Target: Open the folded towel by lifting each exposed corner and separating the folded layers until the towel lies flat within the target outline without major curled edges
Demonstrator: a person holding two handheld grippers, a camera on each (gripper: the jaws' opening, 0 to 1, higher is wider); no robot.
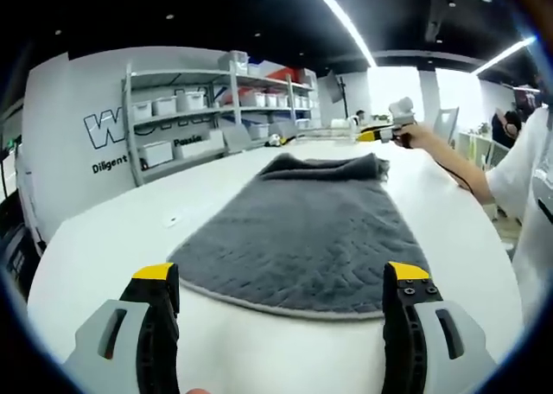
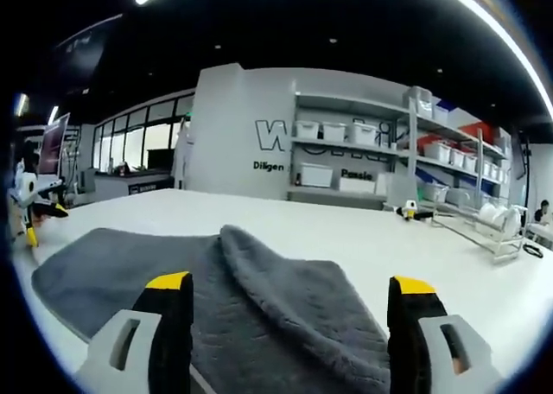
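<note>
Both claws are seen with their yellow-tipped jaws spread wide and nothing held between them: the left claw is poised at the near edge of the gray towel, and the right claw is held low over the same towel from another side. The towel is laid on the white tabletop, mostly spread out, with a pale trimmed edge seen curving just ahead of the left claw's jaws. At its far end, in the left gripper view, the cloth is bunched into a raised ridge. In the right gripper view a folded-over layer is seen as a thick rounded flap lying on top of the flatter part, running from between the jaws toward the far side. The right claw is also caught in the left gripper view beyond the towel's far end, gripped by a person's hand with a white sleeve behind it. A metal dish rack is stood on the tabletop well apart from the towel. Shelves loaded with white bins are set against the wall behind.
</note>
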